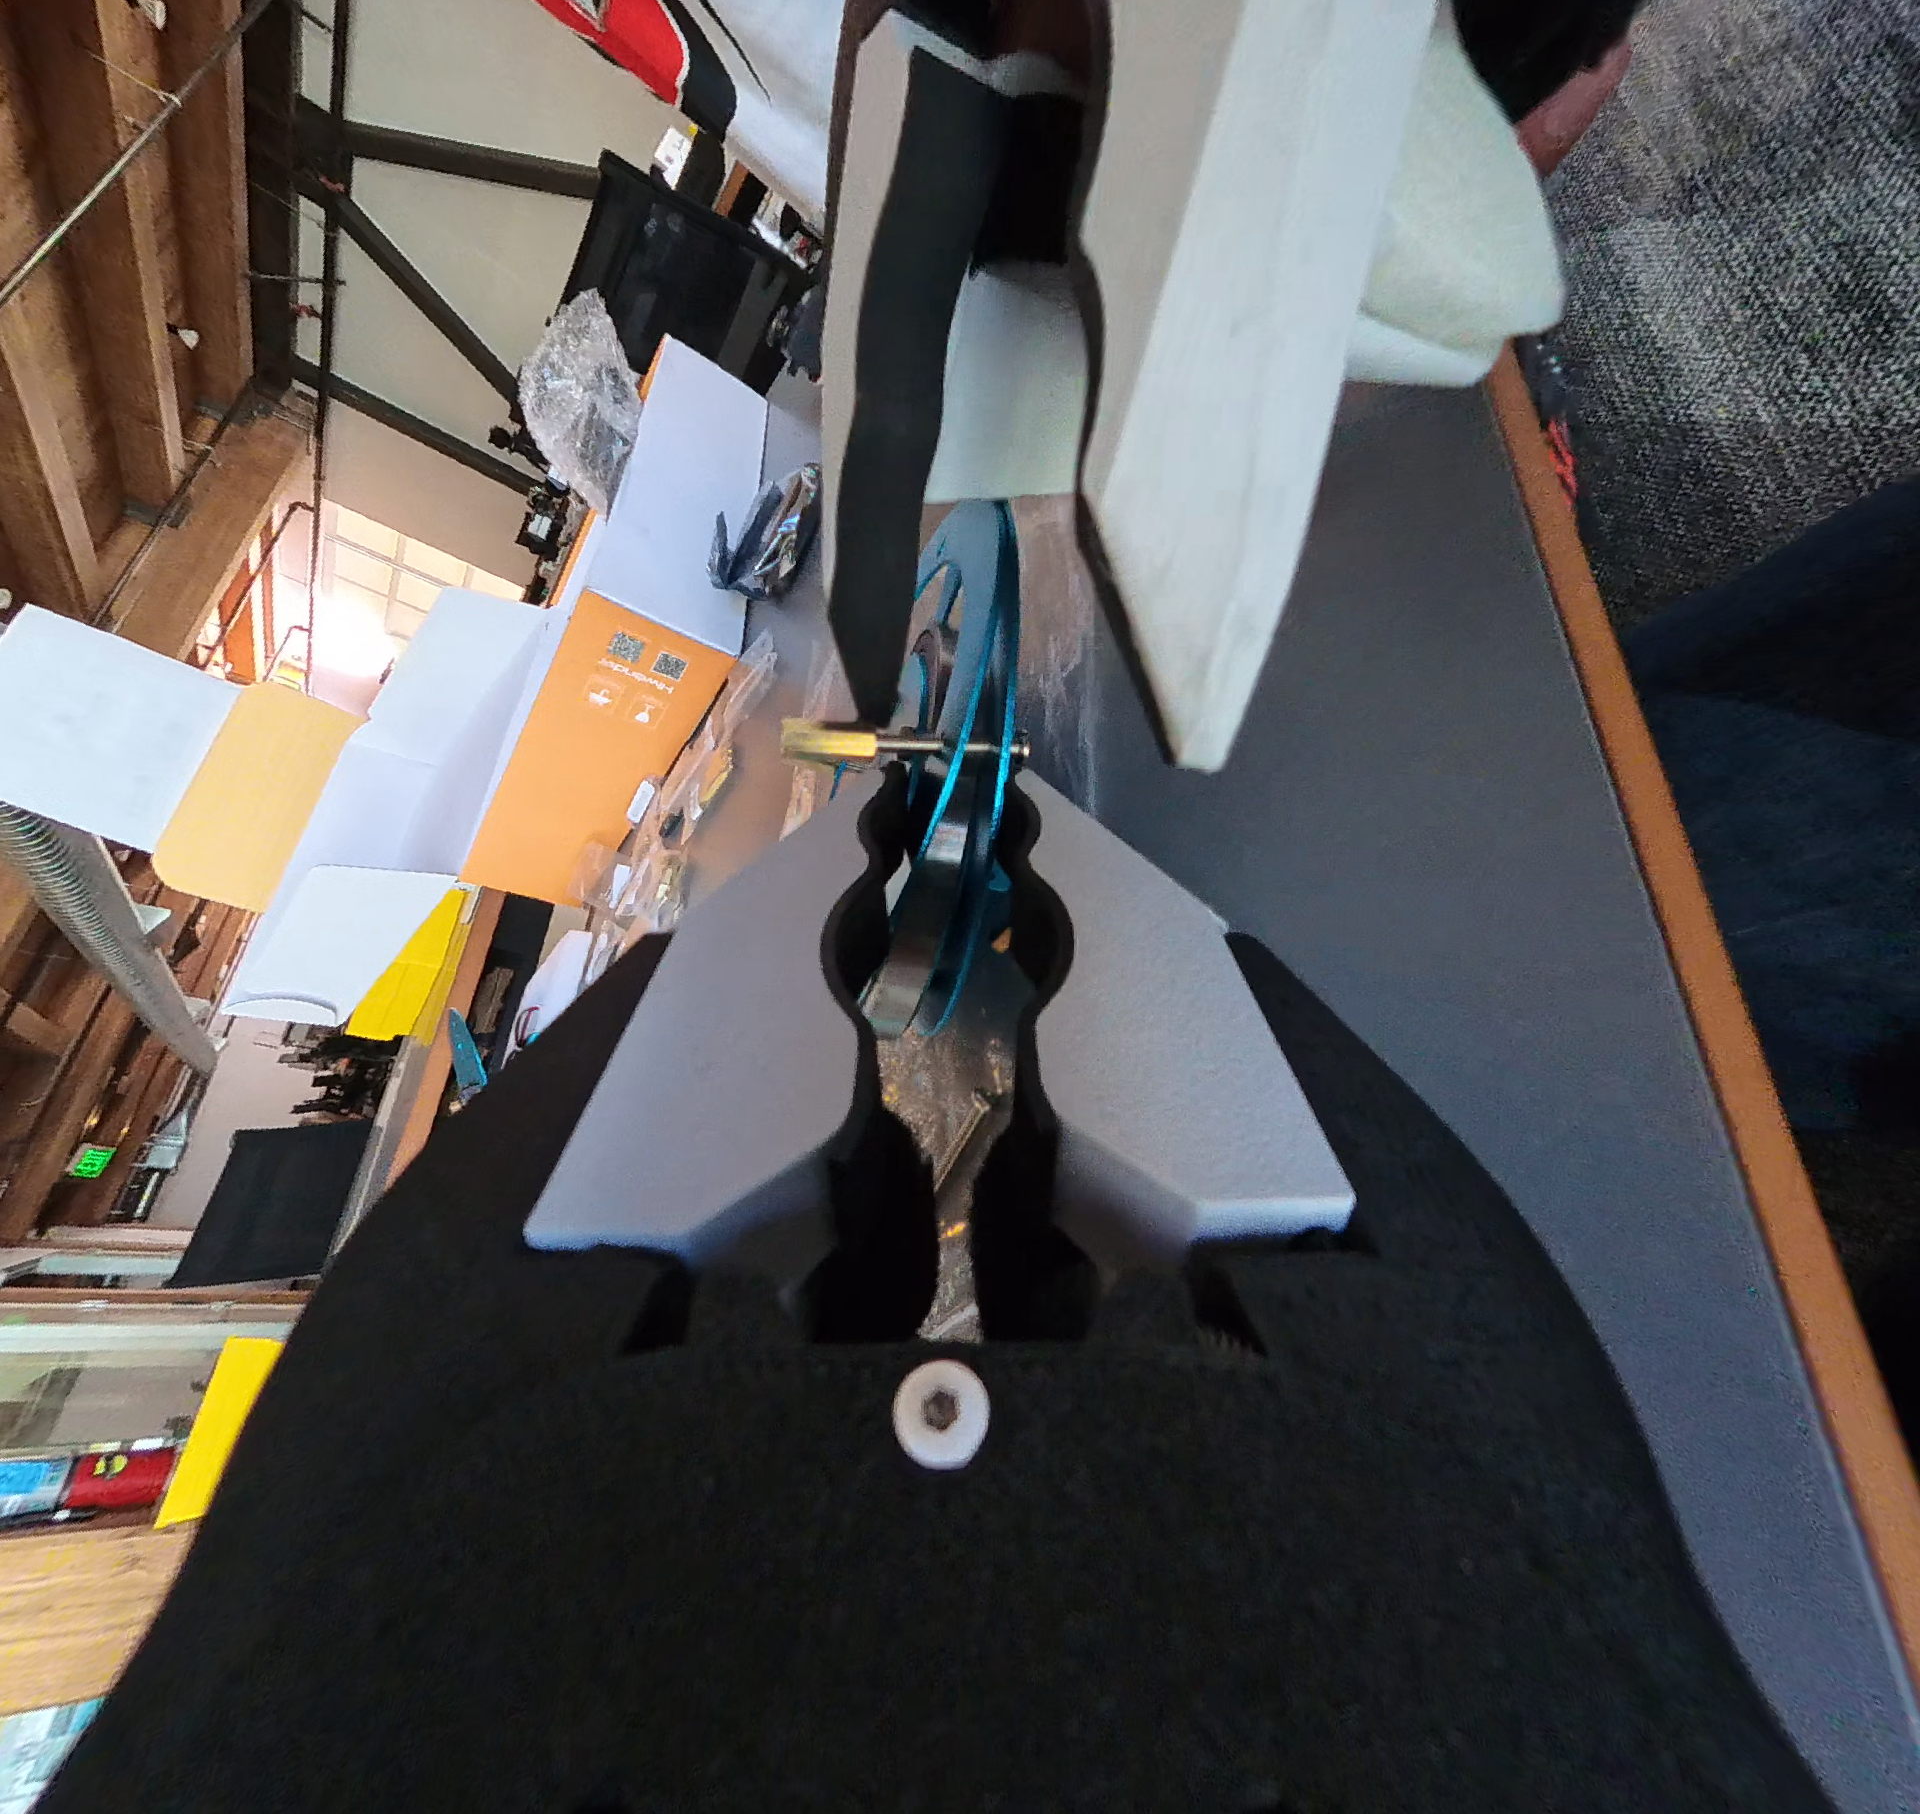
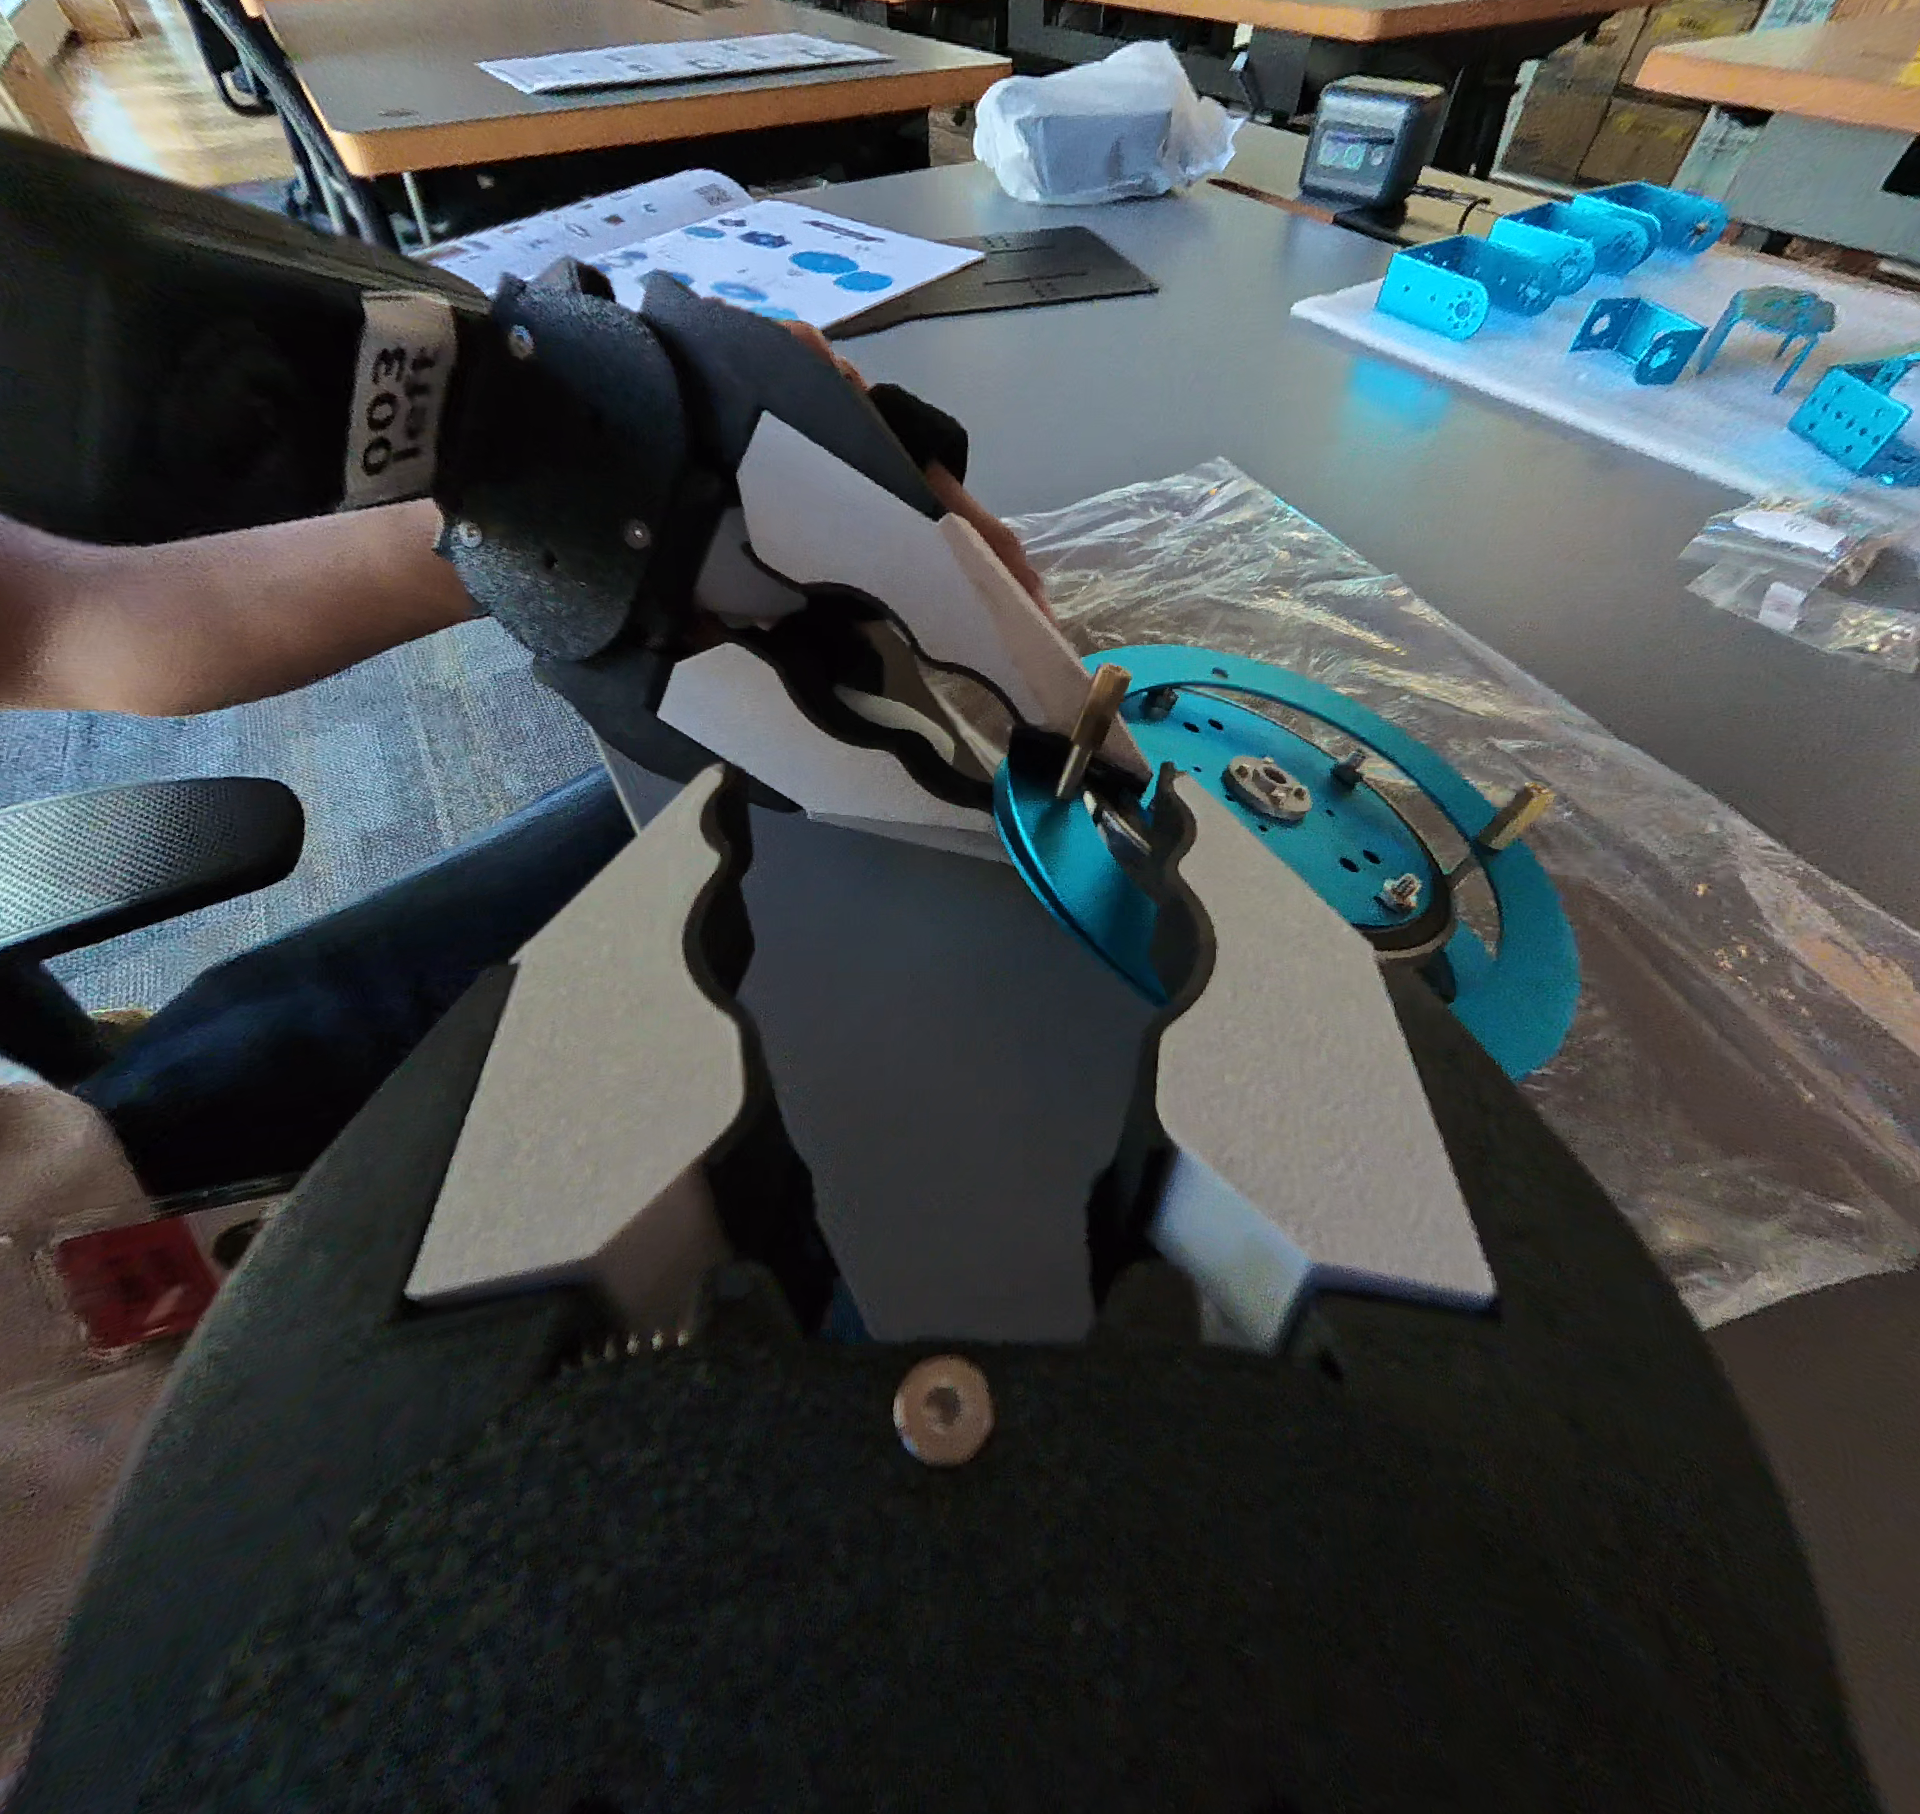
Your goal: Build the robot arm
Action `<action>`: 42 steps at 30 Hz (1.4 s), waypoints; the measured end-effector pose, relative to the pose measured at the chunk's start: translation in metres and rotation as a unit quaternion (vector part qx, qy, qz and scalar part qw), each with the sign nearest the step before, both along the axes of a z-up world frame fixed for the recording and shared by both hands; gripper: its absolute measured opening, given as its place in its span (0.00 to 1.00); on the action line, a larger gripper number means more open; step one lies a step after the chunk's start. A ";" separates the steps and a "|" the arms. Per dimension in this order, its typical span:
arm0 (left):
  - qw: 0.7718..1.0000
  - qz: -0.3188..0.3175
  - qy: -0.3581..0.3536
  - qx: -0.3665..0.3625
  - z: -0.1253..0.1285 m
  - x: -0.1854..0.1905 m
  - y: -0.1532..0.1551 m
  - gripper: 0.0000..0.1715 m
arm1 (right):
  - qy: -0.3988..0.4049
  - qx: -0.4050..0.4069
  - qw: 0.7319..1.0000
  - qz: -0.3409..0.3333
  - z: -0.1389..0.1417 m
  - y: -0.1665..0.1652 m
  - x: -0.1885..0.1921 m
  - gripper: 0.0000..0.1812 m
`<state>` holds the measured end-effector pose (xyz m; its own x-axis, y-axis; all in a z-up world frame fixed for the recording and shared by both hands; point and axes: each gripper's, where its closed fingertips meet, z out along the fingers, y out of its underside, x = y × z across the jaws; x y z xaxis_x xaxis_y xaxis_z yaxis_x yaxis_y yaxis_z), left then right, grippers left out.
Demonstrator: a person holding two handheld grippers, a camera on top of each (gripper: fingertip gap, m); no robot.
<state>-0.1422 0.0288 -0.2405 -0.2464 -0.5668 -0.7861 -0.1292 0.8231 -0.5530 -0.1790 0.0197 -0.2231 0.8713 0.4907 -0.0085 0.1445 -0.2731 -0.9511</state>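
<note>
Left tongs (image 1: 951, 808): pressed together on the near rim of the blue disc assembly (image 2: 1205, 736), pinching it edge-on. The tips bite right beside a brass standoff (image 2: 1091, 725).
Right tongs (image 2: 945, 798): spread wide and holding nothing. The standoff and the pinched rim lie in the gap, and the right-hand finger (image 2: 1247, 985) is against the disc's edge.
Blue disc assembly: a round blue plate with a grey hub (image 2: 1268, 788) at its centre, inside a broader blue ring. It is tilted, near side up. I cannot tell whether the far edge rests on the plastic.
Second standoff (image 2: 1517, 814): upright on the far side of the ring, well apart from both tongs.
Quality of hold: narrow and near the rim. The disc looks liable to pivot in it, judging by the tilt.
Plastic sheet (image 2: 1403, 642): clear and crumpled, spread on the grey table (image 2: 1195, 393) under the disc.
White pad (image 2: 1340, 315): carries several blue brackets (image 2: 1455, 284), set out apart.
Small clear bags (image 2: 1808, 569): at the right table edge, holding small hardware too fine to identify.
White wrapping (image 2: 1101, 123): loose around a grey block, far side of the table.
Open booklet (image 2: 727, 247): flat, beside a black plate (image 2: 1029, 278).
Orange and white carton (image 1: 582, 725): flaps open, contents hidden.
</note>
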 end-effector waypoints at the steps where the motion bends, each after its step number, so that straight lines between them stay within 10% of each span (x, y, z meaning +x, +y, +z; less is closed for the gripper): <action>1: 1.000 -0.002 0.003 -0.002 -0.001 0.000 0.001 0.10 | 0.006 -0.004 1.000 0.010 0.000 -0.001 -0.003 0.41; 3: 1.000 -0.008 0.007 -0.004 -0.003 0.000 -0.001 0.10 | 0.044 -0.027 0.998 0.031 0.002 -0.012 -0.014 0.41; 4: 1.000 -0.008 0.008 -0.001 -0.004 0.000 -0.001 0.11 | 0.034 -0.026 0.997 0.067 0.004 -0.024 -0.018 0.19; 6: 1.000 -0.010 0.010 -0.003 -0.004 0.000 -0.002 0.11 | 0.011 -0.023 0.999 0.042 0.010 -0.030 -0.004 0.24; 14: 0.999 -0.012 0.013 -0.026 0.001 0.000 0.000 0.11 | -0.363 0.021 0.930 -0.043 -0.015 -0.003 0.039 0.31; 18: 0.999 -0.008 0.012 -0.036 0.003 -0.001 0.001 0.10 | -0.451 0.083 0.887 -0.059 -0.010 0.009 0.042 0.07; 42: 0.998 0.008 -0.012 -0.066 0.011 -0.001 0.002 0.11 | -0.340 0.041 0.938 -0.046 -0.004 0.011 0.039 0.09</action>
<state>-0.1431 0.0311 -0.2294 -0.2190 -0.6696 -0.7097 -0.1269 0.7407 -0.6597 -0.1397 0.0304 -0.2270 0.6993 0.3883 0.6002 0.7059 -0.2430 -0.6653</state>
